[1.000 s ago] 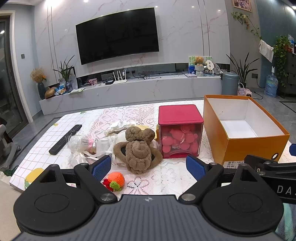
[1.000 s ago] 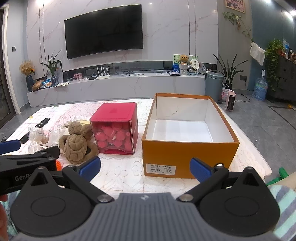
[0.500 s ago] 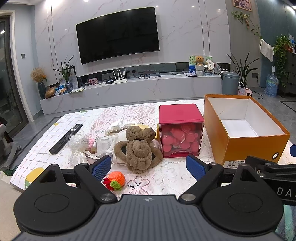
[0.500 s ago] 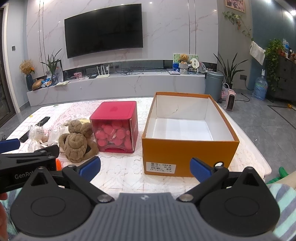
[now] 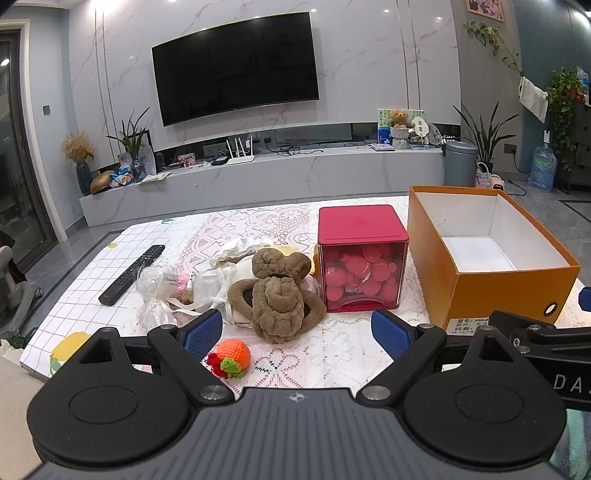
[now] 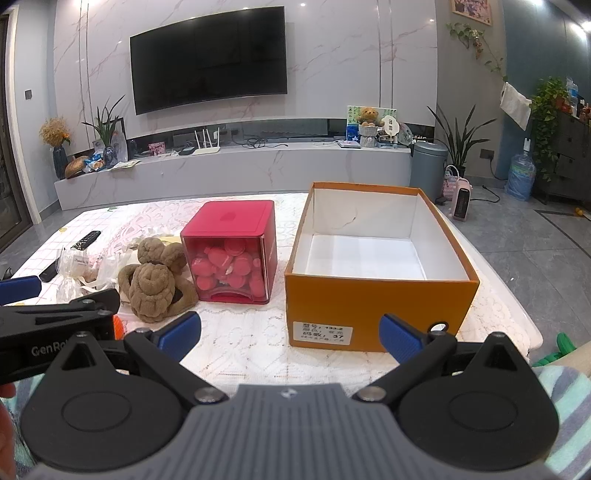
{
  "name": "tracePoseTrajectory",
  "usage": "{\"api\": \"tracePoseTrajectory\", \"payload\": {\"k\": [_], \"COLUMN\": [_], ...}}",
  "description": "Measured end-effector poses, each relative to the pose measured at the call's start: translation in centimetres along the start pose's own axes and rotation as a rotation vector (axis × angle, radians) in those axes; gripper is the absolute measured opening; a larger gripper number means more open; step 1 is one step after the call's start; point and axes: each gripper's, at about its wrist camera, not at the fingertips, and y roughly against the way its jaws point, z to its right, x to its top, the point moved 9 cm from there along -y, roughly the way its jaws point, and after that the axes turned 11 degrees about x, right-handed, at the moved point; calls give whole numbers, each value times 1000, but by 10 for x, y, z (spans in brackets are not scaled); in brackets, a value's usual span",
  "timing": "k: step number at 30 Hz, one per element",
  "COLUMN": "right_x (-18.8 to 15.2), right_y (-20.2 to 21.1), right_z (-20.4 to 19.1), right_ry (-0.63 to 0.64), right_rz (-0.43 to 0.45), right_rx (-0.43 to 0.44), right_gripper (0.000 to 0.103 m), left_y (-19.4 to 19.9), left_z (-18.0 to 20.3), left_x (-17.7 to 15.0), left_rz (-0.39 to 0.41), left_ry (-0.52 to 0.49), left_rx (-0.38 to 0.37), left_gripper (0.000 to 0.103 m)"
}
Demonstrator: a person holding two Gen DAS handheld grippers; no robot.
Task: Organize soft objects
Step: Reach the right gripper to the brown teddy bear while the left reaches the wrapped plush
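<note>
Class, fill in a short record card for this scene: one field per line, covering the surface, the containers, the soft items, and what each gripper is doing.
surface: table under a lace cloth
open container: orange box, nothing visible inside
closed container: red cube box with pink pieces inside
soft items: brown plush toy; crocheted carrot; white fabric bundle
other item: remote control
left gripper: open, holding nothing
right gripper: open, holding nothing

Straight ahead beyond the jaws, a marble-veined wall (image 5: 369, 74) carries a dark curved television (image 5: 236, 66) above a long pale console (image 5: 277, 177). Right of the jaws stand a grey bin (image 6: 428, 166), leafy plants (image 6: 458, 136) and a grey tiled floor (image 6: 524, 236). Ceiling spotlights (image 6: 303, 4) glow overhead.
</note>
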Motion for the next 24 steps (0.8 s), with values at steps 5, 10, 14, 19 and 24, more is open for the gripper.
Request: {"api": "tracePoseTrajectory", "payload": {"k": [5,10,14,19,24], "right_x": [0,0,2,8,11], "right_y": [0,-1,-2,-13,-37], "right_z": [0,0,-1,-7,-24], "right_ry": [0,1,28,67,142], "right_rz": [0,-1,17,13,-18], "right_rx": [0,1,-3,86,152], "right_gripper": [101,101,101,100,80], "left_y": [0,-1,-4,-7,-24], "left_z": [0,-1,-3,-10,-21], "left_x": [0,1,0,6,6], "left_rz": [-1,-13,-17,-9,-64], "left_ry": [0,6,-11,-16,-49], "left_rx": [1,-3,5,-51,-54], "left_gripper": [103,103,103,91,69]}}
